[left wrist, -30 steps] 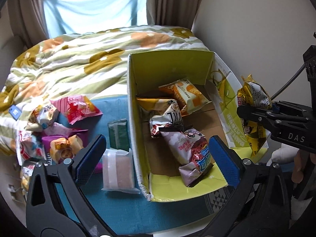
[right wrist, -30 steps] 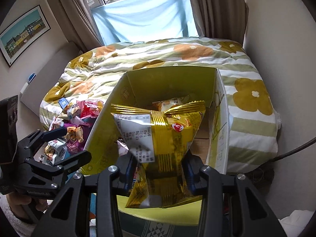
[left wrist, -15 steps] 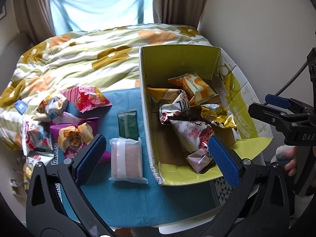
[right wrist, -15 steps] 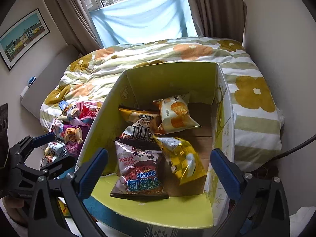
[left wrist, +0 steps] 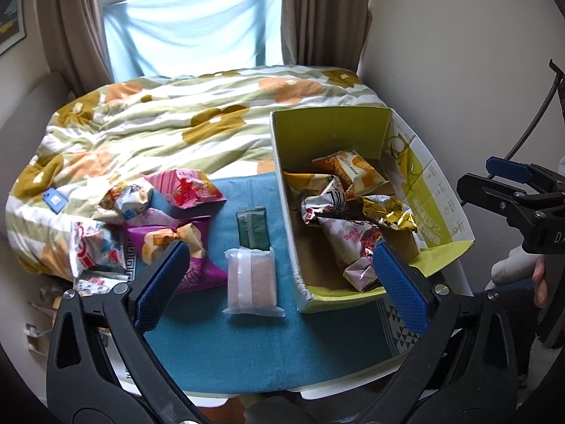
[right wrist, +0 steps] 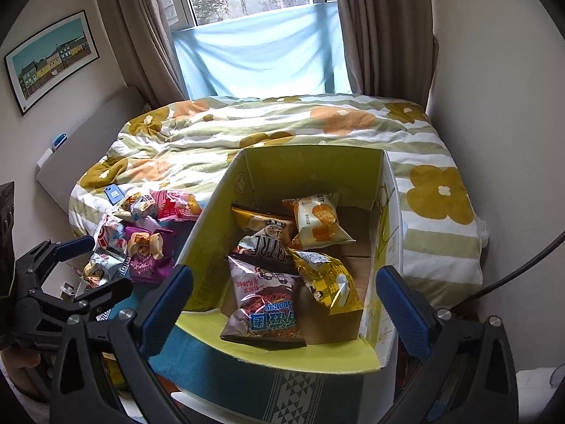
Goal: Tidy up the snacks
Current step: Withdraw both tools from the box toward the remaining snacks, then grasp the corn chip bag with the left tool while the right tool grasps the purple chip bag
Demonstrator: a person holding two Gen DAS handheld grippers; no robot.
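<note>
Gone from my right gripper (right wrist: 282, 296) is the gold packet (right wrist: 326, 281): a second ago the pads were clamped on it above the box, and it now lies inside the cardboard box (right wrist: 310, 173), leaning against the dark red noodle bag (right wrist: 265, 300) near the front. My right jaws have sprung wide apart with nothing between them, and both cameras have drawn back and up from the box. My left gripper (left wrist: 279, 282) has its blue pads (left wrist: 160, 284) spread fully too, holding nothing, above the teal cloth (left wrist: 247, 349). Deeper in the box sit an orange packet (left wrist: 353, 171) and a crumpled silver-and-black bag (left wrist: 330, 199). Outside it, just left of the box wall on the cloth, a clear-wrapped pink block (left wrist: 251, 282) lies with a dark green sachet (left wrist: 252, 228) touching its far end. Further left, a heap of loose snacks includes a purple bag (left wrist: 190, 247) and a pink bag (left wrist: 187, 189), spilling onto the flowered duvet (left wrist: 169, 120).
</note>
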